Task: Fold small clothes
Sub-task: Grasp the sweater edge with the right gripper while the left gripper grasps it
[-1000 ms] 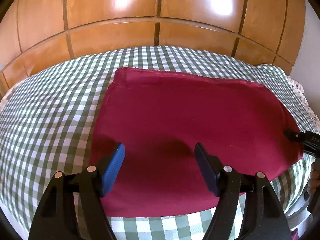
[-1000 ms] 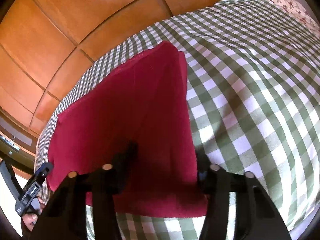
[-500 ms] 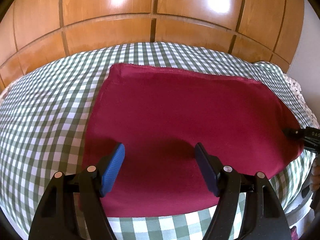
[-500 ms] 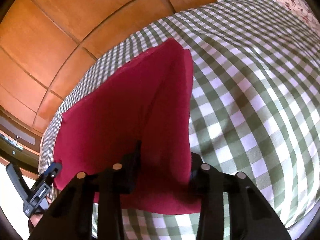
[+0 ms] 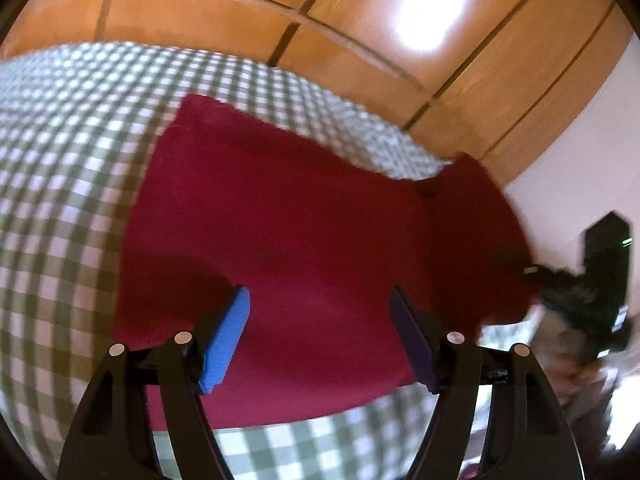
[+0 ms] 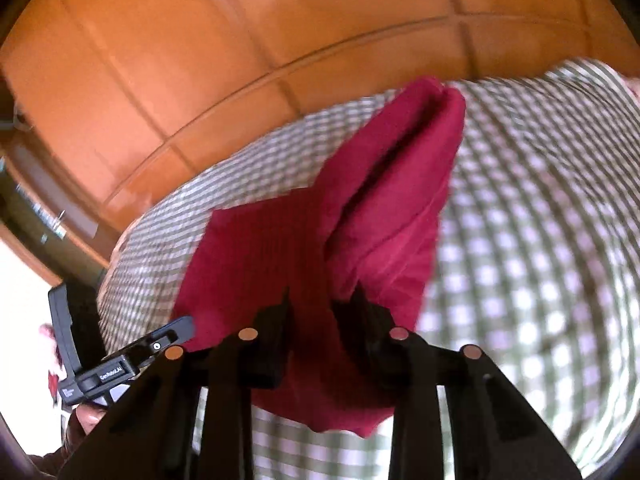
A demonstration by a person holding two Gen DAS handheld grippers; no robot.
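A dark red cloth (image 5: 304, 240) lies on the green-and-white checked cover (image 5: 60, 200). My left gripper (image 5: 320, 328) is open just above the cloth's near edge, with nothing between its blue pads (image 5: 226, 332). My right gripper (image 6: 320, 316) is shut on the cloth's right end (image 6: 384, 216) and holds it lifted, so that end stands up in a fold. In the left wrist view the right gripper (image 5: 576, 288) shows at the cloth's raised right edge. In the right wrist view the left gripper (image 6: 132, 360) shows at the lower left.
The checked cover (image 6: 540, 240) spreads over a bed. A glossy wooden panelled wall (image 5: 280, 8) stands right behind it. A white wall (image 5: 580, 160) is at the right.
My right gripper has closed on the cloth's right end and lifted it up and toward the left. The left gripper has stayed open and has tilted a little.
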